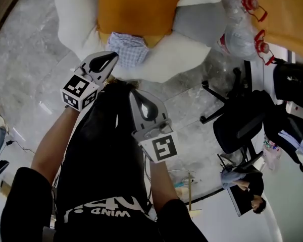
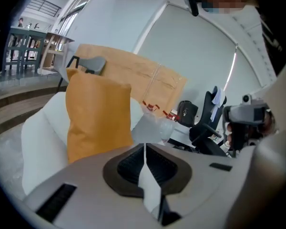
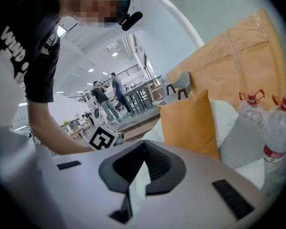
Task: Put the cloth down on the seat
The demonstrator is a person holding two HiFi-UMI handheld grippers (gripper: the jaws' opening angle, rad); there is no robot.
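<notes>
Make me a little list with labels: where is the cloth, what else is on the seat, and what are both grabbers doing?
cloth: blue checked cloth, lying on the seat
seat: white seat
cushion: orange cushion, standing behind the cloth
left gripper: left gripper, jaws together, empty, tip beside the cloth
right gripper: right gripper, jaws together, empty, farther from the cloth
bottles: clear bottles with red caps, beside the seat

The cloth (image 1: 127,48) has a blue-and-white check; the cushion (image 1: 136,6) is orange, the seat (image 1: 73,19) white, the bottle caps (image 1: 249,3) red.
</notes>
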